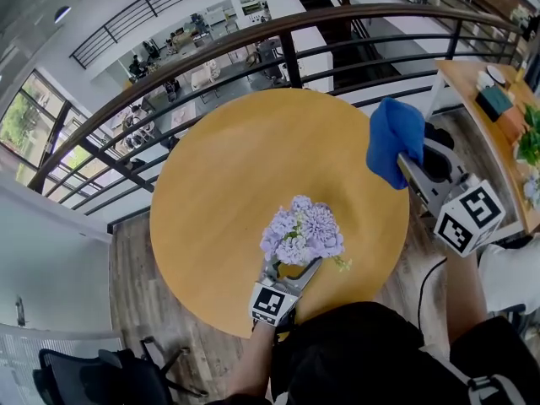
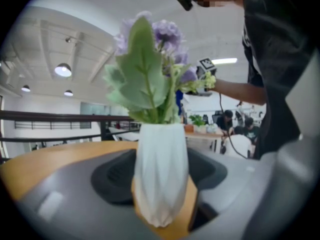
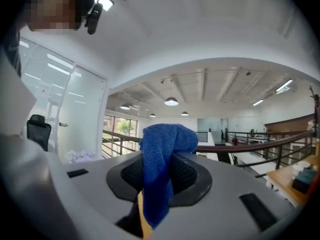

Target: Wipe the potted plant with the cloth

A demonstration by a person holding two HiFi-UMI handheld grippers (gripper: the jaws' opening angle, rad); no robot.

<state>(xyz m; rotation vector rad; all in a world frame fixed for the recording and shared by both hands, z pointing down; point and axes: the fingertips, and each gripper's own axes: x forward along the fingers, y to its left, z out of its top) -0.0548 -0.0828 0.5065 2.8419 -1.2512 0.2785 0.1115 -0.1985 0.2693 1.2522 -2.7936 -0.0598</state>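
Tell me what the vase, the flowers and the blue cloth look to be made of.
The vase is white, matte and faceted: ceramic or moulded plastic, I cannot tell which. The flowers are lilac with stiff, even leaves: probably artificial, fabric or plastic. The cloth is blue, nubby and hangs limp: likely microfibre.

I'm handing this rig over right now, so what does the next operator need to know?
Left tongs: shut on the white vase of the potted plant, which stands upright near the near edge of the table.
Right tongs: shut on the blue cloth, held up over the table's right side, apart from the plant.
Done: plant steadied, cloth in grip.
Left: bring the cloth to the plant and wipe it. Whether any wiping has happened cannot be told.
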